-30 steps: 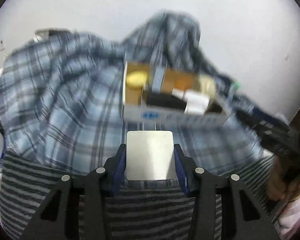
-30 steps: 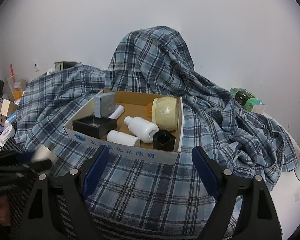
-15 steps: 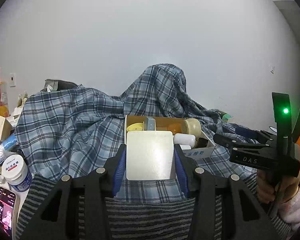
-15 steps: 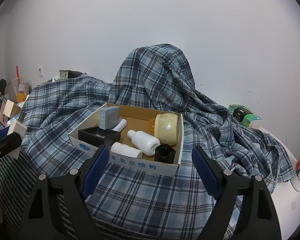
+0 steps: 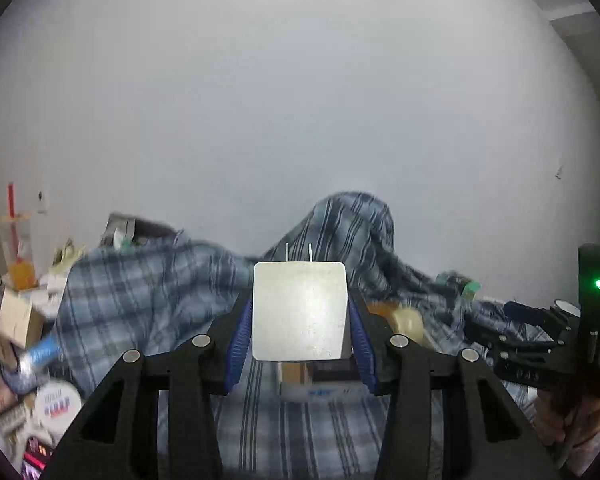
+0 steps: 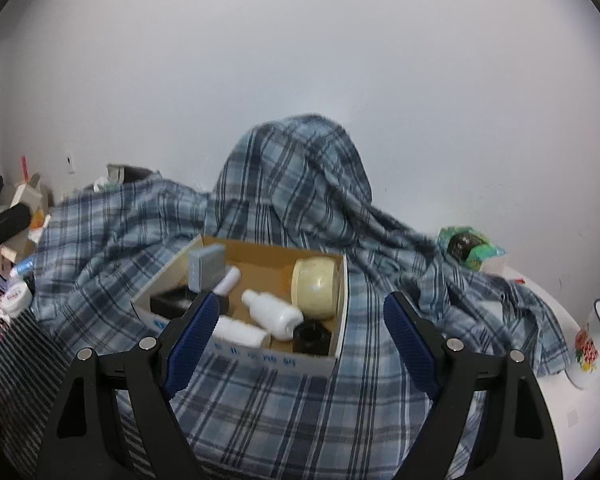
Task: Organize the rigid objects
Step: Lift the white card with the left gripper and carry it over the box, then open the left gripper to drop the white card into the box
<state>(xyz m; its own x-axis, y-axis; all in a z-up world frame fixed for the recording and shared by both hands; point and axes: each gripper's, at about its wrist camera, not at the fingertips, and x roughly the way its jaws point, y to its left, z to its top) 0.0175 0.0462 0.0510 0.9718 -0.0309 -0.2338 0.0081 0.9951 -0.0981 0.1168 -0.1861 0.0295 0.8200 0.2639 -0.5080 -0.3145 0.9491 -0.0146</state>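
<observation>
My left gripper (image 5: 300, 300) is shut on a white square plug adapter (image 5: 300, 320), its two prongs pointing up. It is held in the air, in front of and above the cardboard box (image 5: 320, 392), which it mostly hides. In the right wrist view the box (image 6: 260, 356) sits on plaid cloth and holds a grey block (image 6: 206, 266), a white bottle (image 6: 274, 312), a cream jar (image 6: 316, 288), a black tray (image 6: 172, 302) and a black hexagonal piece (image 6: 312, 336). My right gripper (image 6: 300, 304) hovers before the box, open and empty.
Blue plaid cloth (image 6: 300, 184) covers the table and a hump behind the box; striped cloth (image 6: 16, 360) lies at the near left. A mug (image 6: 596, 340) and a green packet (image 6: 468, 246) sit at the right. A jar (image 5: 58, 404), carton (image 5: 18, 320) and drink cup (image 5: 18, 256) crowd the left.
The left gripper has risen and tilted upward with the adapter, so the box has dropped low in its view. The right gripper rose slightly, still open.
</observation>
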